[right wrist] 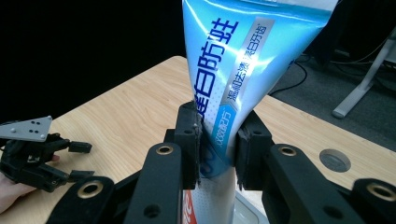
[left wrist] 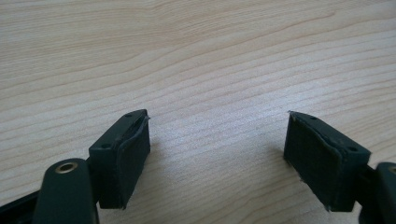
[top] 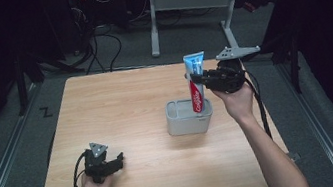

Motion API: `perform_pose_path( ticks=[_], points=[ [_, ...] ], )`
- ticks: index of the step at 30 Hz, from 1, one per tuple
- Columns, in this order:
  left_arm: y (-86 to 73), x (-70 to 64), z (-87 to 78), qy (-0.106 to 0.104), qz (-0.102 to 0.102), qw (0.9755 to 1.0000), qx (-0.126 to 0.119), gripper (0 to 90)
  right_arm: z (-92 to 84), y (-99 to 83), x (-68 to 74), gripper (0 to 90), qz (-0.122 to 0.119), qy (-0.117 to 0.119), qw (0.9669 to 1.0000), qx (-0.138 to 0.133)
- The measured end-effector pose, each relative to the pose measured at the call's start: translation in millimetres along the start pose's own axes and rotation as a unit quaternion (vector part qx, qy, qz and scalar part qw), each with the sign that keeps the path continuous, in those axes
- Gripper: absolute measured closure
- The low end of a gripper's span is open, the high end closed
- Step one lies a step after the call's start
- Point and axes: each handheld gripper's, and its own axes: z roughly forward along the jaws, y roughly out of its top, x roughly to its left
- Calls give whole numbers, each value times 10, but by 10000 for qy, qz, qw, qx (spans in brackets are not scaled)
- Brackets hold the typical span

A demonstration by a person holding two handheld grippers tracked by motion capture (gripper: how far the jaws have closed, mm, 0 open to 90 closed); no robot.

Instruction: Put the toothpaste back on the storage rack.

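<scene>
Where toothpaste tube (top: 197, 84) stands upright in grey holder (top: 179, 122), cap end hidden; right gripper (top: 194, 77) clamps tube. Left gripper (top: 120, 157) released, empty, near table (top: 120, 101) front edge; wide bare wood between.

We note a glossy plastic toothpaste tube (right wrist: 233, 70), smooth, pinched between matt black rubbery pads (right wrist: 192, 135). Below it, a matt grey plastic holder (top: 188, 118). Under the left gripper (left wrist: 217, 154), the table (left wrist: 196, 56) shows smooth, light wood-grain laminate.
</scene>
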Motion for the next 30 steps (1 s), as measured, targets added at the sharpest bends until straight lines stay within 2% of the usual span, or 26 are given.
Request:
perform_pose_path(
  ticks=[12,20,30],
  points=[
    [0,1,0,-4,-6,10000,-6,230,166,17,51,736,-176,-116,9997,99],
    [-1,1,0,-5,-6,10000,-8,230,270,-31,37,735,-149,-137,9996,176],
    [-1,1,0,-9,-12,10000,-11,230,370,-84,35,733,-234,-257,9990,295]
  ],
)
